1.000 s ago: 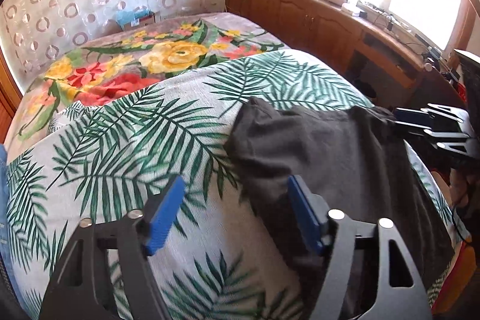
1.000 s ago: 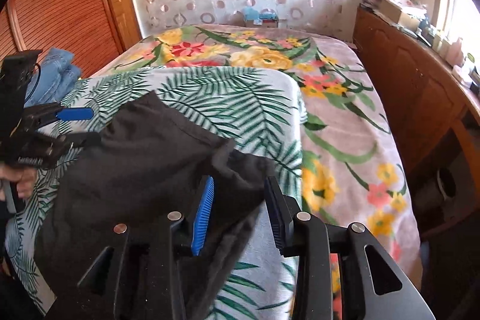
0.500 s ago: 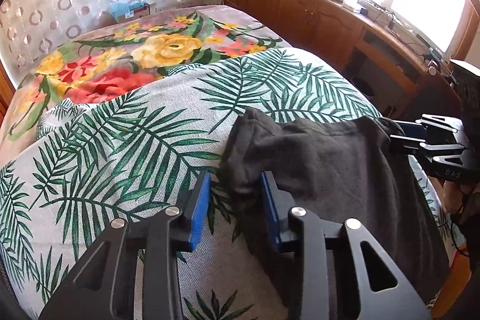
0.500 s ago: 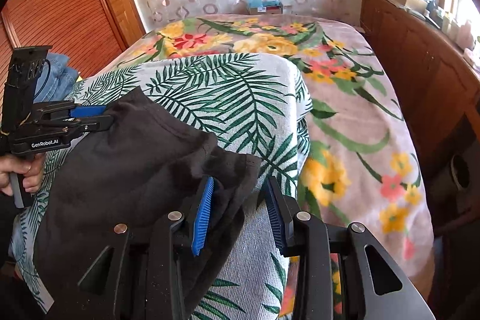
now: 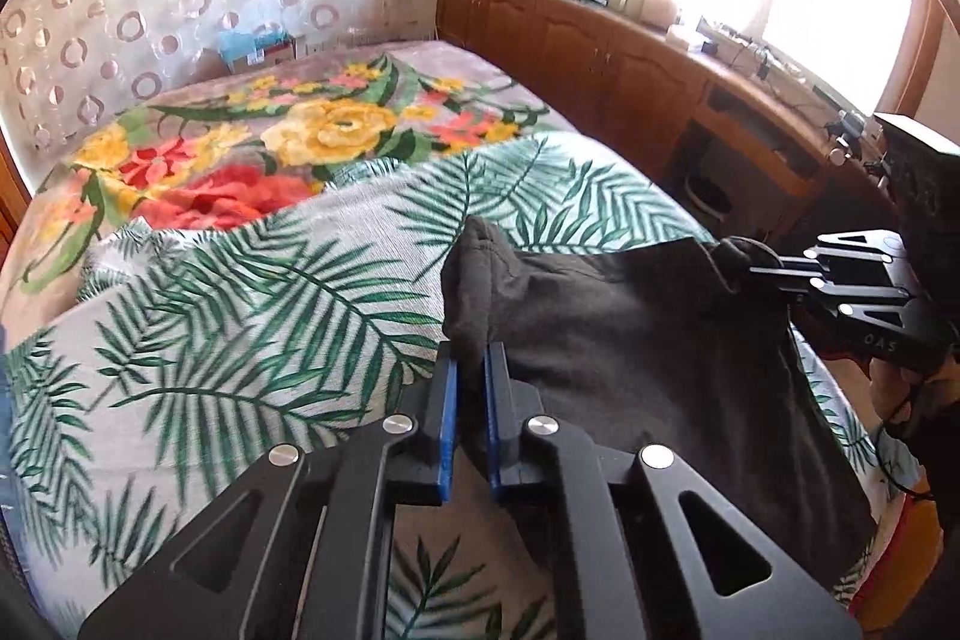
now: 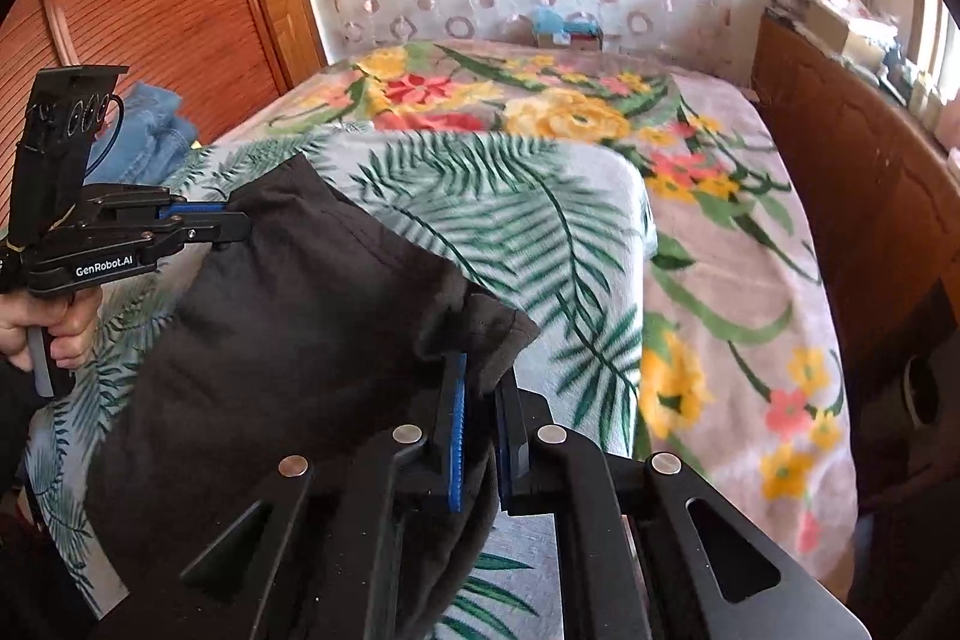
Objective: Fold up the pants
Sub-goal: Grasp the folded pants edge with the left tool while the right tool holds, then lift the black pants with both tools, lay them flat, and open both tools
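The left claw (image 5: 470, 370), wide apart a second ago, is now clenched on the left corner of the dark pants (image 5: 630, 340), which lie on the palm-leaf cover (image 5: 240, 328) of the bed. Further right, the right claw (image 6: 480, 388), half open before, now pinches the other corner, both corners lifted slightly

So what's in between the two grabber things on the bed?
The dark pants stretch between them; the left gripper and right gripper each pinch a corner. The right wrist view shows it.
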The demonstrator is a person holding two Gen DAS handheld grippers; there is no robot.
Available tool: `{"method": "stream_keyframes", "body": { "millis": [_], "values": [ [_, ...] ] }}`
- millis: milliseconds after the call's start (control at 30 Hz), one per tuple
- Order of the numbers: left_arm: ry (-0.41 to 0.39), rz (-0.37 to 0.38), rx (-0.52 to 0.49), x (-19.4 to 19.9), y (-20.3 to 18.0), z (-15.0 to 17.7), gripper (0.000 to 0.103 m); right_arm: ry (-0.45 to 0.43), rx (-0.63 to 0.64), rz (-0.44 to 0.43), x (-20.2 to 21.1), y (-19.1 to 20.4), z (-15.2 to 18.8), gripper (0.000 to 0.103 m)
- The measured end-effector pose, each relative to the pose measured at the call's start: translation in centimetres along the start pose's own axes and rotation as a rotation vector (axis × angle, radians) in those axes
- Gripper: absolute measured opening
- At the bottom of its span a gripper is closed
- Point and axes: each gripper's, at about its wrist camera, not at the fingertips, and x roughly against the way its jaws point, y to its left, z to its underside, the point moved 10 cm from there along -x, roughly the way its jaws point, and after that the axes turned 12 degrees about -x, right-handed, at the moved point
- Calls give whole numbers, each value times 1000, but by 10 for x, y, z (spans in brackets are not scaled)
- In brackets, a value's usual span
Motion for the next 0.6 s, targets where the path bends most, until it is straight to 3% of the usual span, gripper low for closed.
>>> {"method": "stream_keyframes", "body": {
  "millis": [333,600],
  "values": [
    [-166,-56,25,92,14,-1,8,-94,108,-39,35,61,-16,8],
    [-282,-129,12,176,14,0,8,-215,160,-73,98,113,-15,7]
  ]
}}
